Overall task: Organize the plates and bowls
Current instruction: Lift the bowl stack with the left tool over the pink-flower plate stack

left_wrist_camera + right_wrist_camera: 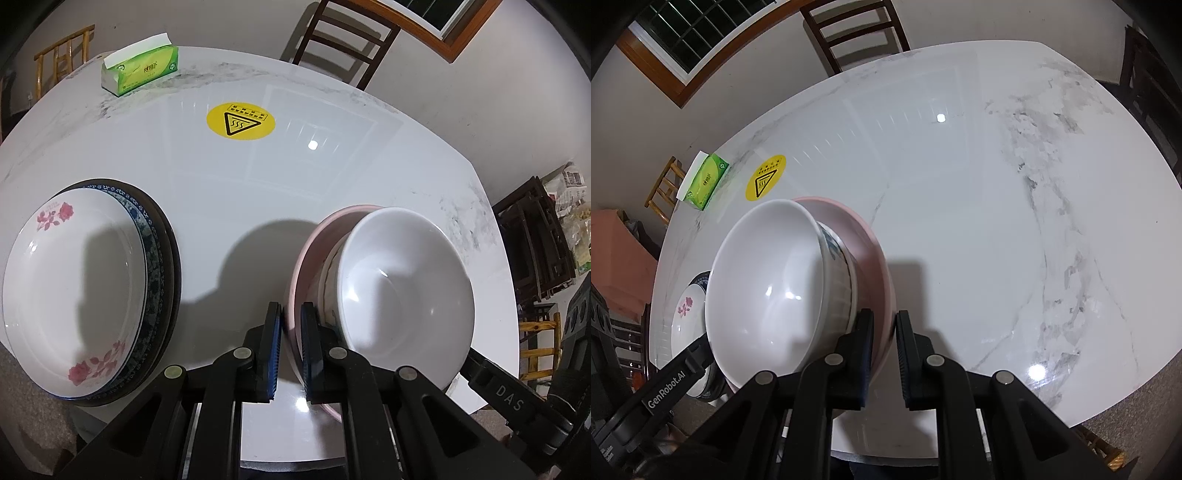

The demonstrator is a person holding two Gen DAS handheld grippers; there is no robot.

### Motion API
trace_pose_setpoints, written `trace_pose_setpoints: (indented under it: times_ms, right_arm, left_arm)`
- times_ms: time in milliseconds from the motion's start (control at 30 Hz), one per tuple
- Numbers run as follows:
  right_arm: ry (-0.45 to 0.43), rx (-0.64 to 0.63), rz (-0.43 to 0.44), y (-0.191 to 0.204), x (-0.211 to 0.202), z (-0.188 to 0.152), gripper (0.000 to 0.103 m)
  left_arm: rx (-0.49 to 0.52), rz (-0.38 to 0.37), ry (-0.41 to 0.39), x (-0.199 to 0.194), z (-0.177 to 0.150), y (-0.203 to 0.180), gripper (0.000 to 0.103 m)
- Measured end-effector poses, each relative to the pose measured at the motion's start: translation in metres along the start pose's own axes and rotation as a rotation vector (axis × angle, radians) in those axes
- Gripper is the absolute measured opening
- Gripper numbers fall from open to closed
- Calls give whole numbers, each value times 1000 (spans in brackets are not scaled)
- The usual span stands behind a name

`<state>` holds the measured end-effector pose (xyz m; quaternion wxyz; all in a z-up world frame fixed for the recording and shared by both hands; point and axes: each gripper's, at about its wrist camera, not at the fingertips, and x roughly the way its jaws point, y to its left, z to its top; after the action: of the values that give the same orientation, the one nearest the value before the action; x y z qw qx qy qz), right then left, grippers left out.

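- While both grippers work the same stack, the left gripper (291,343) has its jaws closed on the left rim of the pink bowl (308,251); blue pads (273,354) press either side of the rim
- Right gripper (884,354) straddles the opposite rim of the pink bowl (875,258); inner finger touches, a slim gap shows at the outer one, so firm clamping cannot be told
- White bowl (402,280) sits nested in the pink bowl, with a patterned bowl (842,273) between them
- Stack position: near edge of the marble table (960,206), tilted
- Rose plate (74,288) tops a blue-patterned plate (147,236) and a dark plate (173,258), left of the bowls, apart from them
- Far side: green tissue box (142,70), yellow warning sticker (241,121)
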<state>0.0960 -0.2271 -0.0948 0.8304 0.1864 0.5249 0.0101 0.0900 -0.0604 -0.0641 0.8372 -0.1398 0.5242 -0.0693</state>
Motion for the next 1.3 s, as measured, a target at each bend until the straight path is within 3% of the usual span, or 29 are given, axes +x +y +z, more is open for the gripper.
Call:
trace_pose_setpoints:
  times_ms: [667,1300]
  right_arm:
    - [-2,-69,15,40,-5,6,13]
    - [9,-216,63,125,-7,7,13]
  left_arm:
    - [-29,9,-23,-22,6,23,6]
    - [-113,55,-86,-67,17,84,7]
